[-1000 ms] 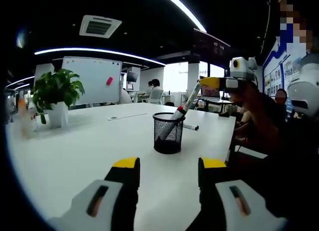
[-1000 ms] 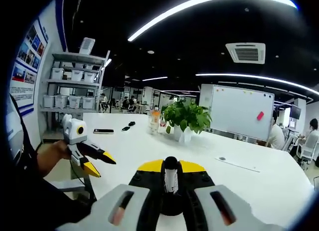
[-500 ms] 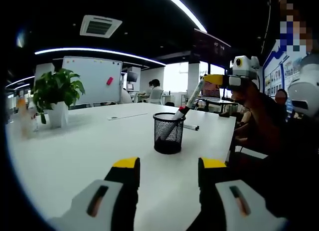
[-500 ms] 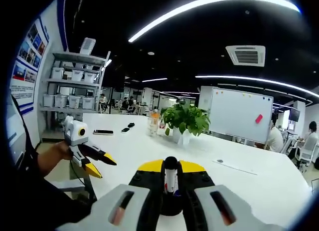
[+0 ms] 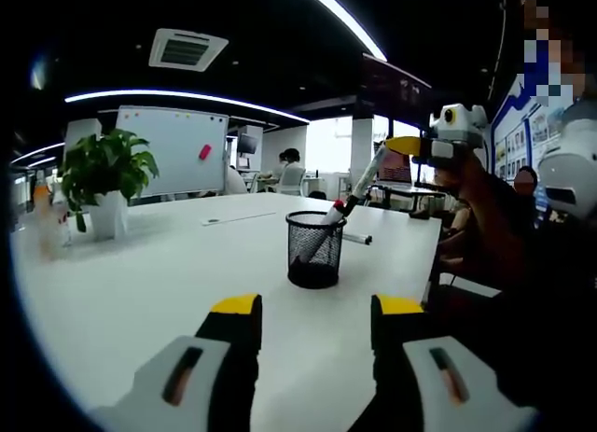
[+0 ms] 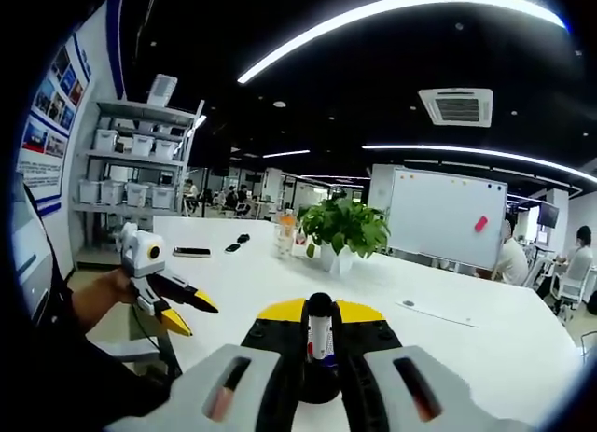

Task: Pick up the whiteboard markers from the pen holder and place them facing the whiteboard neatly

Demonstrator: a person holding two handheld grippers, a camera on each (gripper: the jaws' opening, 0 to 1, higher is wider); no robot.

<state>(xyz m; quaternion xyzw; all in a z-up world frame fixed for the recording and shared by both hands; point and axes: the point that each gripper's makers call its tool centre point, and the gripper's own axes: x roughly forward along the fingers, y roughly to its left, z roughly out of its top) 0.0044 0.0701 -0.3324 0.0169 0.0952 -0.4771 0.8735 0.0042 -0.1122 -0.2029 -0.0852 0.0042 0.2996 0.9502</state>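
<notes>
Black wire mesh makes up the pen holder (image 5: 314, 249), which stands on the white table (image 5: 140, 283) in the left gripper view, ahead of the left gripper (image 5: 315, 322), whose yellow-tipped jaws stand wide apart with nothing between them. The right gripper (image 5: 403, 148) enters from the right and pinches the upper end of a whiteboard marker (image 5: 354, 191), whose red-capped lower end sits at the holder's rim. Another marker (image 5: 357, 238) lies on the table behind. The marker looks light, rigid and smooth-barrelled, so a firm grip across the barrel near one end should do; it could swivel if held loosely. Against half a second ago, the right gripper sits slightly higher and the marker stands further out of the holder.

In the right gripper view, the right gripper (image 6: 320, 313) is clamped on the marker (image 6: 319, 331), seen end-on between the jaws. The left gripper (image 6: 191, 310) hangs open at the left over the table edge. The whiteboard (image 6: 444, 217) stands behind a potted plant (image 6: 345, 229). The background sits a little lower than before, consistent with a lift.
</notes>
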